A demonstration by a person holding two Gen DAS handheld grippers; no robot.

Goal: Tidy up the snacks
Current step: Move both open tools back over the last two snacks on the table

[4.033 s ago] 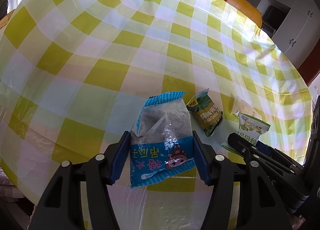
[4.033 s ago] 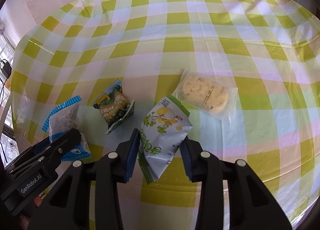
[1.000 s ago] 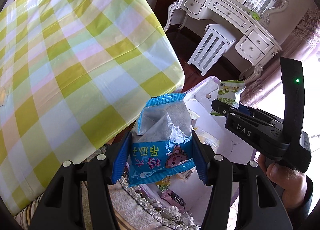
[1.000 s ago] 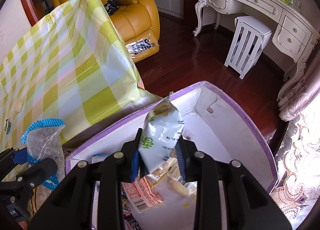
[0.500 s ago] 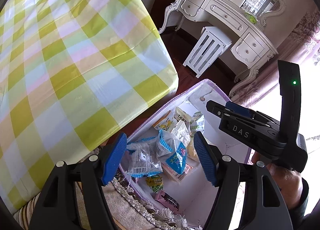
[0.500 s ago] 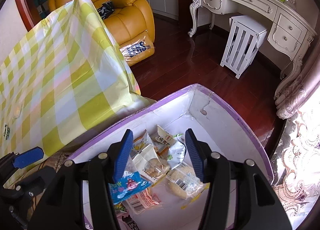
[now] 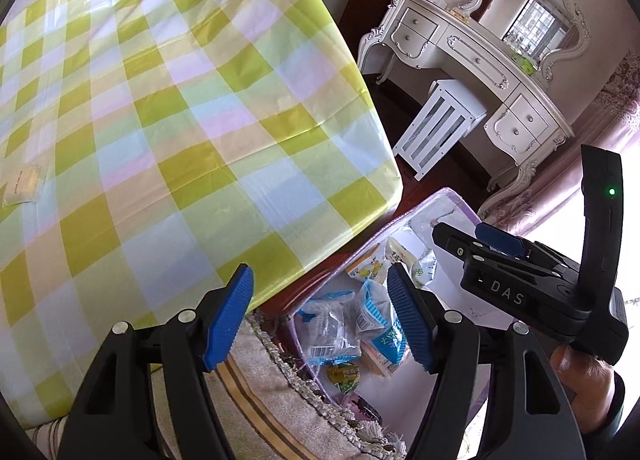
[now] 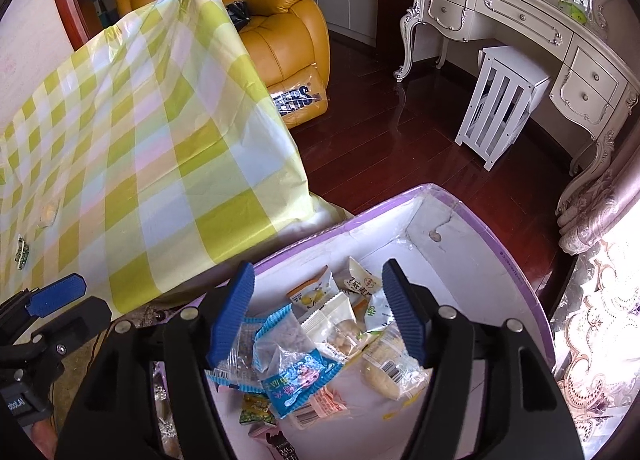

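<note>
A purple-rimmed white box (image 8: 472,216) stands on the floor beside the table and holds several snack packets. The blue packet (image 8: 296,368) lies on top of the pile; the green-and-white packet (image 8: 376,310) lies behind it. My right gripper (image 8: 316,312) is open and empty above the box. My left gripper (image 7: 320,316) is open and empty over the box's near corner and the table edge; the box (image 7: 448,202) and the blue packet (image 7: 384,332) show between its fingers. The right gripper (image 7: 476,244) shows at the right of the left wrist view.
The table with the yellow checked cloth (image 7: 168,132) lies left of the box. A clear cookie packet (image 7: 20,180) and a small green packet (image 8: 22,254) lie on it. A fringed rug (image 7: 288,412), white stool (image 8: 500,100), dressing table (image 8: 540,32) and yellow armchair (image 8: 280,20) stand around.
Both grippers have opened and dropped their packets: the blue one and the green-and-white one now lie in the box. Both grippers have since pulled up and back a little.
</note>
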